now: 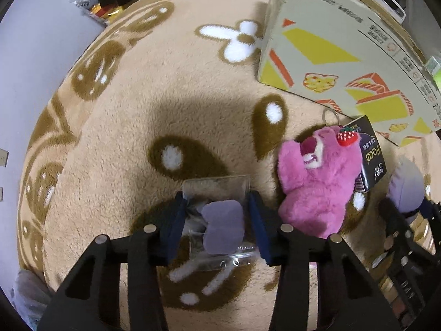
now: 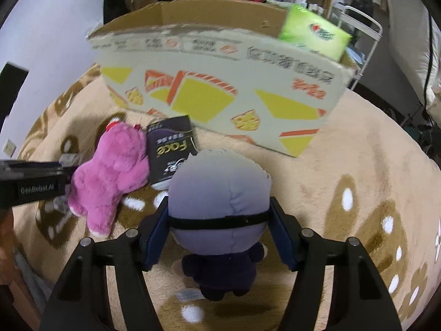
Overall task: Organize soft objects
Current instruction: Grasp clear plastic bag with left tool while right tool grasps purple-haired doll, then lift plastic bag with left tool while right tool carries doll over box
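My left gripper is shut on a clear plastic bag with a lilac patch on it, low over the tan rug. A pink plush bear with a strawberry on its ear lies just right of it; it also shows in the right wrist view. My right gripper is shut on the grey head of a plush doll in dark clothes and holds it above the rug. A black tissue pack lies between the bear and the doll. A large open cardboard box stands behind them.
The tan rug with brown and white patterns covers the floor. A green tissue pack sits in the box's right corner. Shelves and a white rack stand behind the box. A white wall is at the left.
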The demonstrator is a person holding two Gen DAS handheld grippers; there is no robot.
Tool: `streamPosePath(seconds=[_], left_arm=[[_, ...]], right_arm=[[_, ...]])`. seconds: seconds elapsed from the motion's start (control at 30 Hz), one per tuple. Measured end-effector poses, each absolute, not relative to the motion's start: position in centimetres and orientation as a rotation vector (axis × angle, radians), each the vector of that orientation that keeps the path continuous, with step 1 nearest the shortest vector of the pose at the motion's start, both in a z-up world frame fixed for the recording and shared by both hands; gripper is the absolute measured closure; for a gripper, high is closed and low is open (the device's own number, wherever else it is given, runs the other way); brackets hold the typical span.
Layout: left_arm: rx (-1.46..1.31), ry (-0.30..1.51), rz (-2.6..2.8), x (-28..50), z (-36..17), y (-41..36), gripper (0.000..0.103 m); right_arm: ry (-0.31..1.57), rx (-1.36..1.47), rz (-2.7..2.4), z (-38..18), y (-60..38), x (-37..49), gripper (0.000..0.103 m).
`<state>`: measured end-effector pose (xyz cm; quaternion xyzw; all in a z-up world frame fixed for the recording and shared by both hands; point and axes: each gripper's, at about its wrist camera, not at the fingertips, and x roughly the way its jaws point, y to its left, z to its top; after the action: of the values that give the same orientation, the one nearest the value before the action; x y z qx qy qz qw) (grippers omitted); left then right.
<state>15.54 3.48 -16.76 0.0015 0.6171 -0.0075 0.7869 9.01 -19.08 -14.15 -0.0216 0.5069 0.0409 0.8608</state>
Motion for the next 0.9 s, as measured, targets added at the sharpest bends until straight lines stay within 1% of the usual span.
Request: streamPosePath(seconds=[0.27,0.5,0.67,0.9], left_arm=[[0.018,1.292,-0.020,14.0,-15.4,3.1,0.063],[0.021,1.193,-0.004,11.7,-12.1,2.1,0.062],[0.023,1.058,-0.019,9.6,-8.8,2.0,0.062],[0.014,0.794,-0.035,7.2,-3.8,2.0,0.062]], right_arm=[[0.985,-0.041,0.051,-12.2,-20.3,8.0,0.033],[0.905,-0.028,0.037,-10.3,-21.3,6.8,0.033],[0.833,-0.003,0.032,-9.0,-21.0,6.5,0.033],[0.730,0.046,0.020,-6.2,-22.1,5.6,0.033]])
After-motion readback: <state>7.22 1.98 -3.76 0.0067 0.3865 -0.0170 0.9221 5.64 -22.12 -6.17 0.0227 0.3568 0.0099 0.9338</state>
